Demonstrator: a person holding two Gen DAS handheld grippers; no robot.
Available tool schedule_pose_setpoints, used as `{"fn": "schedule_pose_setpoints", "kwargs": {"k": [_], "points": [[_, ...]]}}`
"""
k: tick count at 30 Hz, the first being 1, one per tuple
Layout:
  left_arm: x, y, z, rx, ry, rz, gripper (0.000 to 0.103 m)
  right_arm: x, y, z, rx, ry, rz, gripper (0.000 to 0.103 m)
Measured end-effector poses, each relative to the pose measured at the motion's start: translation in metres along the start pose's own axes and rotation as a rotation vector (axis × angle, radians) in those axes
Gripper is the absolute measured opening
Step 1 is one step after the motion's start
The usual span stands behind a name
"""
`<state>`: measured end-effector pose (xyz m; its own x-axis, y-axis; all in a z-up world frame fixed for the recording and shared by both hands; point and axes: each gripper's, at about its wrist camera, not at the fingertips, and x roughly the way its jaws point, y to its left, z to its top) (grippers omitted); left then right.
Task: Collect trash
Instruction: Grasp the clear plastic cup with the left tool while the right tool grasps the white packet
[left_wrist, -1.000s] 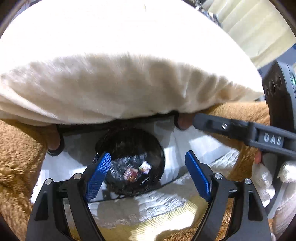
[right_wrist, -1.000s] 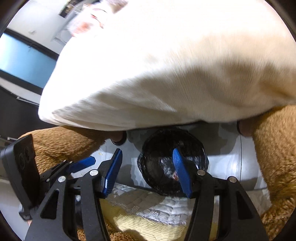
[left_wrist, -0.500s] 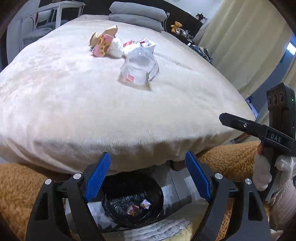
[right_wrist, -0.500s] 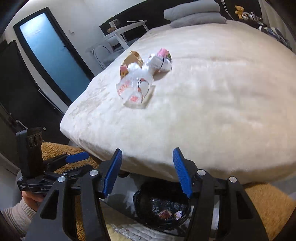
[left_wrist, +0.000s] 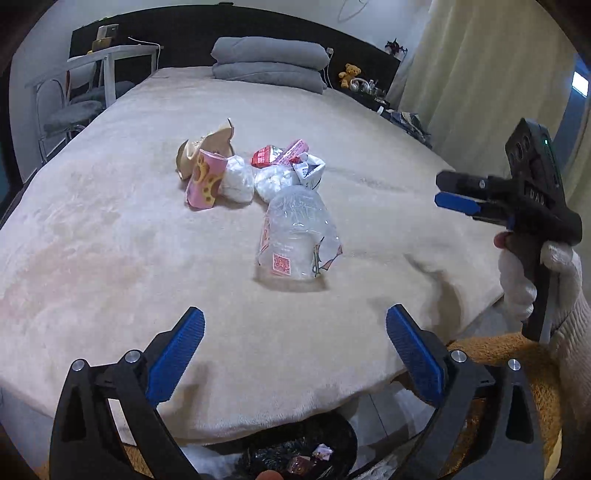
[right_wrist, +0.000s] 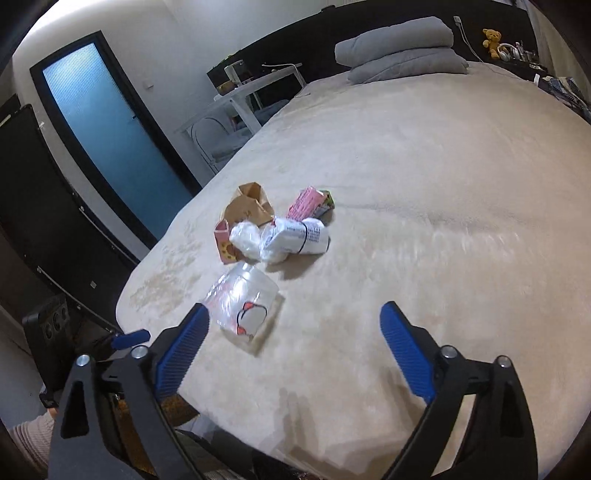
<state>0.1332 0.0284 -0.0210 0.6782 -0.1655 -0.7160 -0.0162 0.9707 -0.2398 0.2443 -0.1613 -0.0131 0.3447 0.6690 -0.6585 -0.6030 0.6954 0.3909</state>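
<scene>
Left wrist: 2 tissue wads (left_wrist: 255, 179) (1 cup (left_wrist: 205, 180)).

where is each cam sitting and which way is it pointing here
Left wrist view: on the left gripper, looking down and forward across the beige bed at the clear crumpled plastic bag; the black-lined bin sits below, the right gripper and white-gloved hand at right.
Right wrist view: on the right gripper, facing the bed obliquely towards the blue door; the left gripper shows at lower left.
Shared: the bag, the trash pile, grey pillows. Both grippers' jaws have just opened wide and hold nothing.
</scene>
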Motion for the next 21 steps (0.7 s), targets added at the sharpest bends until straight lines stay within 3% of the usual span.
{"fn": "schedule_pose_setpoints", "kwargs": {"k": [3, 12, 21], "points": [[0.014, -0.001, 0.011, 0.015, 0.023, 0.000, 0.097, 0.022, -0.005, 0.014, -0.014, 0.016, -0.013, 0.098], [0.053, -0.015, 0.049, 0.081, 0.057, 0.012, 0.097, 0.097, -0.025, 0.038, 0.003, 0.116, 0.097, 0.098], [0.082, -0.016, 0.063, 0.097, 0.140, -0.011, 0.097, 0.149, -0.034, 0.055, 0.016, 0.162, 0.171, 0.098]]}}
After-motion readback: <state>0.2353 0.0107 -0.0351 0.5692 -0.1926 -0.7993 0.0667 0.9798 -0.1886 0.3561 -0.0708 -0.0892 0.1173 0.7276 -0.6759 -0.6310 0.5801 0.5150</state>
